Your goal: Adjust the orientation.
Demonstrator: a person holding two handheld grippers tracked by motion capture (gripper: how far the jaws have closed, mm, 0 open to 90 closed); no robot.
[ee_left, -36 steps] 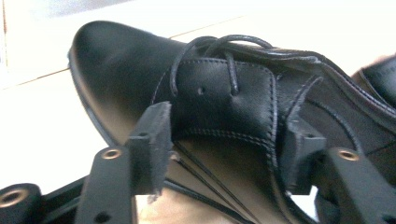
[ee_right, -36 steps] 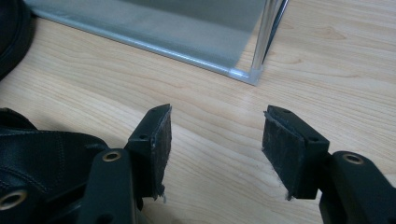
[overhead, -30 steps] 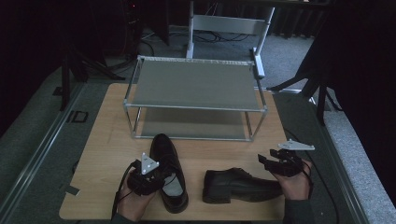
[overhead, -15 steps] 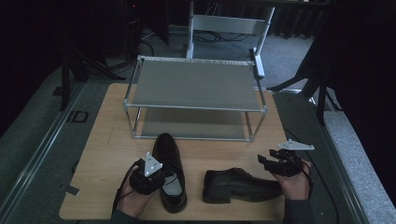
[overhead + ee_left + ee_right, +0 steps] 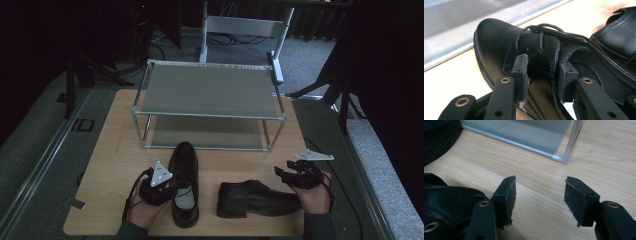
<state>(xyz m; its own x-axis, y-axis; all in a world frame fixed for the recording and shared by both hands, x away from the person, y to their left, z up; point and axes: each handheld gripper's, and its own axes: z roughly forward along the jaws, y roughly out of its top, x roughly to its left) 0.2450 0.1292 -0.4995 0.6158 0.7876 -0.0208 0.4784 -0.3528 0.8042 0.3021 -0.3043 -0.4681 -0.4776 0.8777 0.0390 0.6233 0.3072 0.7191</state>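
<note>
Two black leather lace-up shoes lie on the wooden table [image 5: 110,165]. One shoe [image 5: 183,170] stands upright with its toe toward the rack. My left gripper [image 5: 172,189] is at that shoe's left side. In the left gripper view this shoe [image 5: 499,42] sits between the narrowed jaws of the left gripper [image 5: 544,72], whose pads press the laced upper. The other shoe [image 5: 257,197] lies crosswise, its heel toward my right gripper [image 5: 281,172]. The right gripper [image 5: 539,195] is open over bare wood, with that shoe's heel [image 5: 446,197] just left of its jaws.
A two-shelf metal rack [image 5: 207,116] stands at the middle back of the table; its lower shelf [image 5: 524,132] and a leg [image 5: 574,135] are close ahead of the right gripper. A grey chair frame [image 5: 245,25] stands behind the table. Dark floor surrounds it.
My left gripper has slid a little to the right, onto the upright shoe's side. The shoes and the right gripper have stayed in place.
</note>
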